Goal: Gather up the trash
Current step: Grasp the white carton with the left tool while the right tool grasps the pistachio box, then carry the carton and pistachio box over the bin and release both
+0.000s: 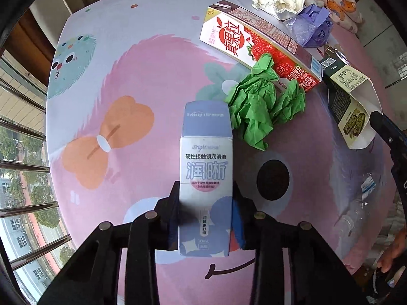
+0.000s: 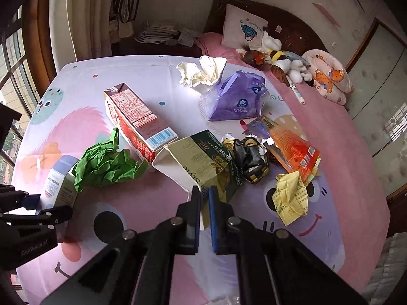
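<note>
My left gripper (image 1: 205, 186) points down at the cartoon-print sheet (image 1: 142, 71) and is shut on a small blue and white box (image 1: 206, 162), one finger pressed on each long side. The right wrist view shows that box (image 2: 57, 178) at the far left. My right gripper (image 2: 204, 193) is shut on the pale flap of an opened dark green and cream carton (image 2: 201, 160). Crumpled green paper (image 1: 257, 106) lies just beyond the box, against a strawberry milk carton (image 1: 254, 43).
Crumpled white paper (image 2: 201, 72), a purple plastic bag (image 2: 236, 99), a black and gold wrapper (image 2: 249, 160), an orange packet (image 2: 292, 147) and yellow paper (image 2: 290, 198) lie scattered. Soft toys (image 2: 279, 61) and a pillow (image 2: 244, 28) sit at the headboard. A window (image 1: 23, 178) is at left.
</note>
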Motion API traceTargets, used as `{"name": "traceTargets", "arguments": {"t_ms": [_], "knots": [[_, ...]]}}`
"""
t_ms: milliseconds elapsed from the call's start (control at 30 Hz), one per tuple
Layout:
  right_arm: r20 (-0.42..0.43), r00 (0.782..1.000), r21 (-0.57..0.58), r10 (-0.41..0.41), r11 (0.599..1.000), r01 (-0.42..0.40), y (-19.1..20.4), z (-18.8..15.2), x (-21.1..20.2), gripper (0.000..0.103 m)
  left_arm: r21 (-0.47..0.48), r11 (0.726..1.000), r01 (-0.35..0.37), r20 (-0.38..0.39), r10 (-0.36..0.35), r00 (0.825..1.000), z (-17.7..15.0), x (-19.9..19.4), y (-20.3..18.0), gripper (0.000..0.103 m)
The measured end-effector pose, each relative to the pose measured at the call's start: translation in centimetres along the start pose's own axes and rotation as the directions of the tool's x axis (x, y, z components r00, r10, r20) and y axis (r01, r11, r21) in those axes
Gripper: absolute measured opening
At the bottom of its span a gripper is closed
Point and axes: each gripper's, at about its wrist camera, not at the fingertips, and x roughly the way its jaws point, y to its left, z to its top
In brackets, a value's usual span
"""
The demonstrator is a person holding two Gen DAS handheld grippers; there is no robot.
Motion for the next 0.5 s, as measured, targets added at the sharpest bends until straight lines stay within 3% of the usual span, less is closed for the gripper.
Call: {"name": "traceTargets", "arguments": {"t_ms": [267,500], "knots": [[-0.009,0.986,0.129,0.164,0.978,-0.161,-3.7,0.2,-2.2,0.0,0.047,0.999,-0.005,0.077,0.001,0.997,-1.9,-2.3,-1.8,0.033],[0.005,0.954,0.136,0.301,0.945,-0.299,-5.9,-1.5,-5.0,0.0,0.016,1.0,-0.008,0.139,0.006,0.99,-4.4,-5.5,-4.5,0.033]]}}
